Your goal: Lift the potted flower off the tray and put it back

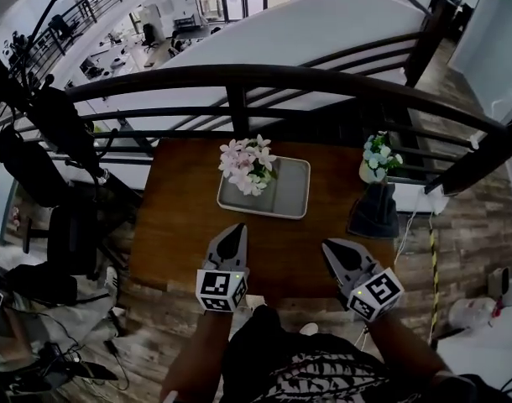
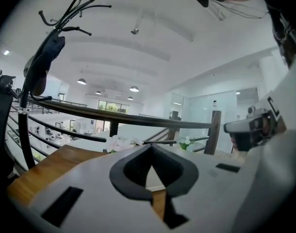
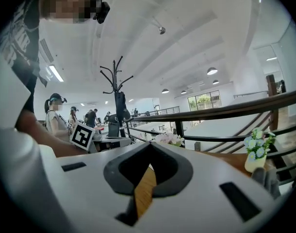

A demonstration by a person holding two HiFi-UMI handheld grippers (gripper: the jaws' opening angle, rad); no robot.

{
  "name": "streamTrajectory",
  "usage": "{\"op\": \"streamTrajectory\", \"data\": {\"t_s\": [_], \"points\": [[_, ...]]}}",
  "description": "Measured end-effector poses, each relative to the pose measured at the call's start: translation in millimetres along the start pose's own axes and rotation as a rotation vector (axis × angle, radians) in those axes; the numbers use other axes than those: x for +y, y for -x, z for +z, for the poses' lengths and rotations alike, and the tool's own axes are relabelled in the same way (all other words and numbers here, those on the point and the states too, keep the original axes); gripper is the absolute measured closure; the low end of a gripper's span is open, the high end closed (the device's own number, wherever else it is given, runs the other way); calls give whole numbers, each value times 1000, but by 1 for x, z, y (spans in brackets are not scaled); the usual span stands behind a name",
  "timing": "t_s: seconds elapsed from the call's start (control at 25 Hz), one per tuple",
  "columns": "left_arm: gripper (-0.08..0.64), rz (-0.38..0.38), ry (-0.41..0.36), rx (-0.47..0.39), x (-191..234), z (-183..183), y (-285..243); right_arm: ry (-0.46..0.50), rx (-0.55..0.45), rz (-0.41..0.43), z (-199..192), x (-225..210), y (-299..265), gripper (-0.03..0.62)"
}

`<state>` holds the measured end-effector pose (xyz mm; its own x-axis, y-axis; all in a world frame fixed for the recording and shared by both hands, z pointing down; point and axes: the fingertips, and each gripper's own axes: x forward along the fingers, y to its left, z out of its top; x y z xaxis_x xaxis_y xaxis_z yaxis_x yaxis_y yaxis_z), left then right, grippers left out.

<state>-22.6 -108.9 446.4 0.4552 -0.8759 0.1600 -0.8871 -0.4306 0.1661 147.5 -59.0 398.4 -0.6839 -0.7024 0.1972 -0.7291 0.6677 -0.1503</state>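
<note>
on the wooden table by the dark railing, the potted flower stood in the far left part of the grey tray, its pink and white blooms hiding most of the pot. a second, smaller pot of pale blue flowers stood well apart at the table's right edge, with a dark object just in front of it.

the left gripper and the right gripper hovered over the near edge of the table, short of the tray, both pointing roughly toward it. each had its jaws together with the tips meeting and nothing between them; only bare wood showed through the slit below the tips.

by the look of it, the lift had not begun: the plant sat in the tray untouched, and this was the approach. the next move would call for one gripper's jaws to part, reach in low under the spreading blooms, and close on the pot rather than the stems. the blossoms screened the pot from above, so finding its wall without crushing petals looked like the tricky part.
</note>
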Motion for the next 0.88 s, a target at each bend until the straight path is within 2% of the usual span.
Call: {"op": "streamTrajectory", "data": {"t_s": [0.24,0.48,0.64,0.88], "points": [[552,-4,40,-40,-78,8,46,16,-27,49,-14,14,66,603],[554,0,42,-47,-143,5,85,24,-53,77,-25,28,116,603],[552,10,33,-39,-165,5,112,22,-58,85,-19,42,132,603],[552,24,9,-37,-176,19,138,31,-110,98,-12,65,148,603]]}}
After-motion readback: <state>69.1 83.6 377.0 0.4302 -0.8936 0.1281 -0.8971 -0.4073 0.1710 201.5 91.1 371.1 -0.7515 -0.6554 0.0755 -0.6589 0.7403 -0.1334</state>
